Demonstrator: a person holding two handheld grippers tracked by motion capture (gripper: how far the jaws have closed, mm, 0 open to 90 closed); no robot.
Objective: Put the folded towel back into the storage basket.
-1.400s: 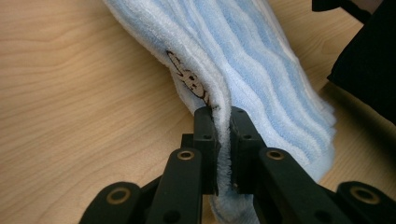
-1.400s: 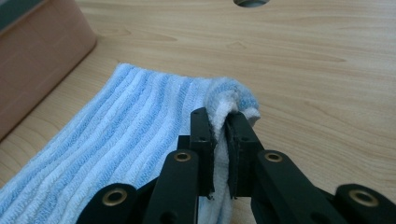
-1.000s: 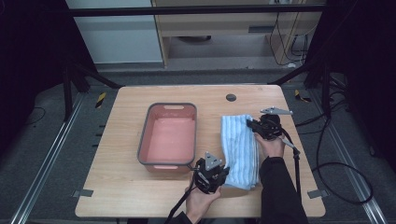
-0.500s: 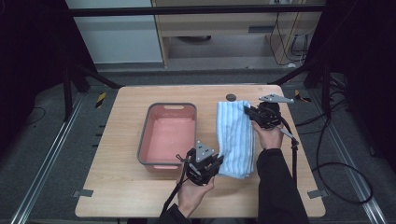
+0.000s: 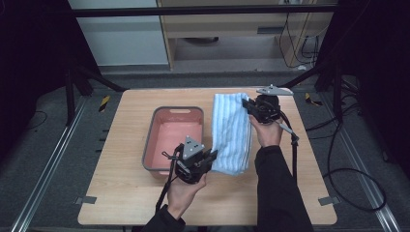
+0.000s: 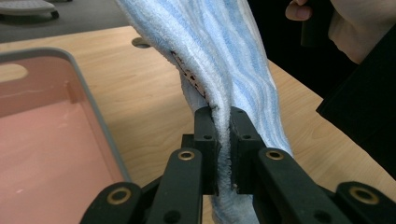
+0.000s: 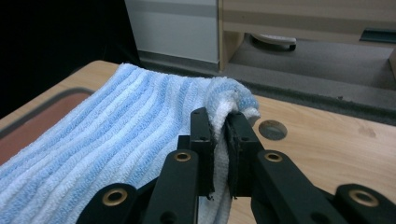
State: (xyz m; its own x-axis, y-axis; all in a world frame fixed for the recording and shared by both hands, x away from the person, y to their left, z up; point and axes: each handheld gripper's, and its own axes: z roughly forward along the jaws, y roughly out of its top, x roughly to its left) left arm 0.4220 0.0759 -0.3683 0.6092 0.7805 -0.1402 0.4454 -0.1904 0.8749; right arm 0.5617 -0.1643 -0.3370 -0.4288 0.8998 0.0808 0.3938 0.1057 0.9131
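A blue and white striped towel (image 5: 231, 133) stretches lengthwise just right of a pink tub (image 5: 170, 137). My left gripper (image 5: 209, 158) is shut on the towel's near left corner, beside the tub's near right corner. In the left gripper view the cloth (image 6: 219, 56) is pinched between the jaws and rises away from them. My right gripper (image 5: 247, 105) is shut on the far right corner. The right gripper view has the terry fabric (image 7: 116, 126) folded over its jaws, spreading down to the left.
The wooden table (image 5: 121, 193) has a round hole (image 7: 272, 129) near its far edge. The tub's grey rim (image 6: 100, 130) lies close to the left of my left gripper. Cables (image 5: 338, 169) trail off the table's right side. Cabinets stand behind the table.
Both grippers have carried the towel leftward and away from me, toward the tub. The towel now hangs more stretched between them.
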